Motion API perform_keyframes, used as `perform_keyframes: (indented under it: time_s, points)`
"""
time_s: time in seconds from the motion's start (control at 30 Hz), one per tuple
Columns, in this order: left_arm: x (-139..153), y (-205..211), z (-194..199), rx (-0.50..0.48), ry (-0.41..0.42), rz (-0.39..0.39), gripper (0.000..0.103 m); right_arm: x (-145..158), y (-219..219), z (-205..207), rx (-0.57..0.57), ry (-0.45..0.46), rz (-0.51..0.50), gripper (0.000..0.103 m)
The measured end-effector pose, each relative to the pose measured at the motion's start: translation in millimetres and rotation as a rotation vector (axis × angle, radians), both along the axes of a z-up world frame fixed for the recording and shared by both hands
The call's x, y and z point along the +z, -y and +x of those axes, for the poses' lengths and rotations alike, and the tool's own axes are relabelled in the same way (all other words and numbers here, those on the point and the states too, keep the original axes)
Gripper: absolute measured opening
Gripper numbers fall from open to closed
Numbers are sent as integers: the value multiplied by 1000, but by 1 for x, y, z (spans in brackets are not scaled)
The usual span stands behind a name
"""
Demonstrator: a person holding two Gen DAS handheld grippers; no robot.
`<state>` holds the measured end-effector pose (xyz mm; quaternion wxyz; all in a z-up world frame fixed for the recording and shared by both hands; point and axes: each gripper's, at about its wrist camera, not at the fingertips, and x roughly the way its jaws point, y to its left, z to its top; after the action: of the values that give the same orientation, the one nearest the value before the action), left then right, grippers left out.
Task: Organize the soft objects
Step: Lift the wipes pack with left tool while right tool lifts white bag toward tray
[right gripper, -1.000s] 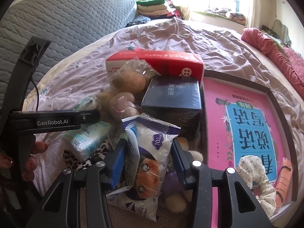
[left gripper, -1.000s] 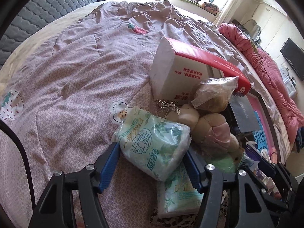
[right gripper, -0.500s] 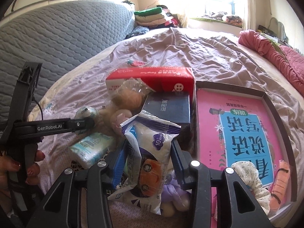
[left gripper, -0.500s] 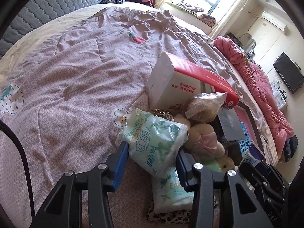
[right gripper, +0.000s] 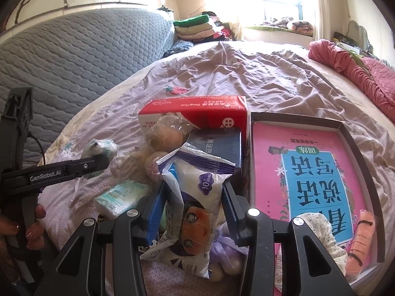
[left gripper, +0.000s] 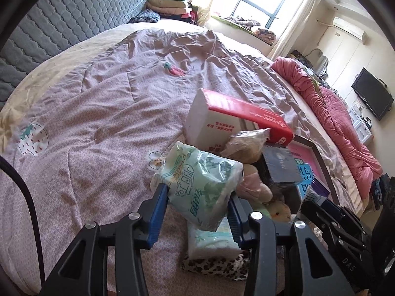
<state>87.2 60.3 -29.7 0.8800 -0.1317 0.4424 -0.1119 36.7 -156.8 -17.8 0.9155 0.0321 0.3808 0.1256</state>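
The tissue pack (left gripper: 205, 187) between the left tongs was crinkly glossy plastic, over a soft matte cloth quilt (left gripper: 98, 113).

Grey quilted headboard (right gripper: 81, 56), wall TV (left gripper: 372, 97), pink book (right gripper: 308, 172) in tray (right gripper: 355, 148), window (left gripper: 256, 2).

Green-white tissue pack (left gripper: 202, 187): crinkled plastic, tilted, lifted off bedspread, clamped between blue pads. Second tissue pack (left gripper: 209, 241): flat, beneath it, on leopard-print cloth (left gripper: 212, 267). White-purple pad packet (right gripper: 195, 197): upright, cartoon face print, squeezed between blue pads, above purple plush toy (right gripper: 222, 246).
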Motion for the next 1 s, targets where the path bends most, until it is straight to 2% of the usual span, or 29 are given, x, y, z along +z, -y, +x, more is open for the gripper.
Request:
perform_keyframes:
  time_s: [0.53, 1.0]
  points:
    - [25, 53, -35, -93, 41, 68, 45, 17, 24, -13, -31, 41, 31, 46]
    - [38, 78, -48, -117, 62, 109, 45, 32, 40, -23, -55, 83, 62, 46]
